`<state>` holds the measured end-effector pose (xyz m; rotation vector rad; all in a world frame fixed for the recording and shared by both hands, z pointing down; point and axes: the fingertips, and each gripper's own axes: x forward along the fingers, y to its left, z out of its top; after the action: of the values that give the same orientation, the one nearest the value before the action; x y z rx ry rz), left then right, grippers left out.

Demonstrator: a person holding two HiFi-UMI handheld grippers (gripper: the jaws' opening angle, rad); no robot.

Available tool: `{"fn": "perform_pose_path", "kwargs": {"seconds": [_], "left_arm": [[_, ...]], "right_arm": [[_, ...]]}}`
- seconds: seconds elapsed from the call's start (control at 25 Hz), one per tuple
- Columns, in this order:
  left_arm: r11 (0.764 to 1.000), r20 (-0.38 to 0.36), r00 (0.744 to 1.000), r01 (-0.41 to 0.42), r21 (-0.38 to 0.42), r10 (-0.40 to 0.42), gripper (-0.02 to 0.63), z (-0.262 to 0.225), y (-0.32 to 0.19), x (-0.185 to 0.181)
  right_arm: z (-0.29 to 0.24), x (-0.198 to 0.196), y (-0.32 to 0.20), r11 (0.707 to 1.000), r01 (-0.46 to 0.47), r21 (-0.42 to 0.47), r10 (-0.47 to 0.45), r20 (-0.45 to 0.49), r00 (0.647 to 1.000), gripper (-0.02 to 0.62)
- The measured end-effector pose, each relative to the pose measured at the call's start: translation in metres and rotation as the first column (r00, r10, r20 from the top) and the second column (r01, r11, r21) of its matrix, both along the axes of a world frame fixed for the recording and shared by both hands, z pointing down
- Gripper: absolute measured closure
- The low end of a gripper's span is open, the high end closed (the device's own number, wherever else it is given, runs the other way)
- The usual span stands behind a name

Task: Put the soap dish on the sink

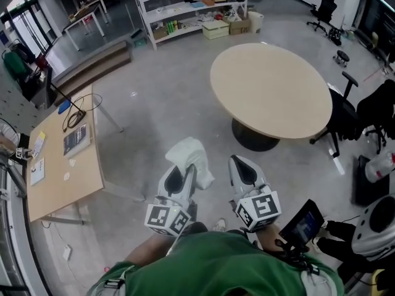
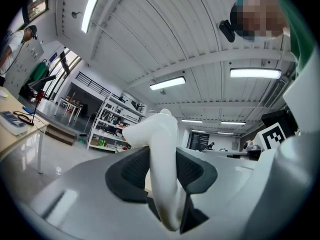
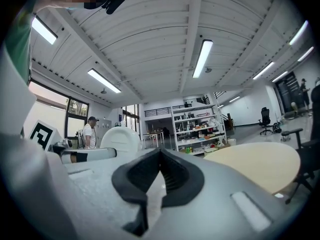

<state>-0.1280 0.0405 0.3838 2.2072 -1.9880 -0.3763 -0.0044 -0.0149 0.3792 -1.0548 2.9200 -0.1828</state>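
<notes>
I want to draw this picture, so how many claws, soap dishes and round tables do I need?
Claws: 2, the left claw and the right claw
Soap dishes: 1, the white soap dish pinched in the left claw
Round tables: 1, the round table
Total: 4

The soap dish (image 2: 161,149) — white, glossy, with a rounded rim — stands on edge, upright, pinched between the pads of the left gripper (image 2: 164,173).
</notes>
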Motion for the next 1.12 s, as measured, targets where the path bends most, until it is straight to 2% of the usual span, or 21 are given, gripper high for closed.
{"fn": "perform_pose_path", "kwargs": {"seconds": [0.16, 0.56, 1.12], "left_arm": [[0.999, 0.008, 0.999, -0.033, -0.002, 0.033, 0.457, -0.001, -0.012, 0.009], [0.991, -0.017, 0.991, -0.134, -0.001, 0.134, 0.457, 0.002, -0.065, 0.002], [0.959, -0.042, 0.958, -0.283, 0.029, 0.284, 0.457, 0.005, -0.14, -0.006]], "right_arm": [[0.002, 0.011, -0.008, 1.0, -0.03, -0.006, 0.03, 0.001, 1.0, 0.592], [0.003, 0.008, -0.048, 0.991, -0.13, -0.002, 0.13, -0.032, 0.991, 0.592], [0.001, 0.006, -0.104, 0.955, -0.295, 0.019, 0.295, -0.048, 0.954, 0.592]]}}
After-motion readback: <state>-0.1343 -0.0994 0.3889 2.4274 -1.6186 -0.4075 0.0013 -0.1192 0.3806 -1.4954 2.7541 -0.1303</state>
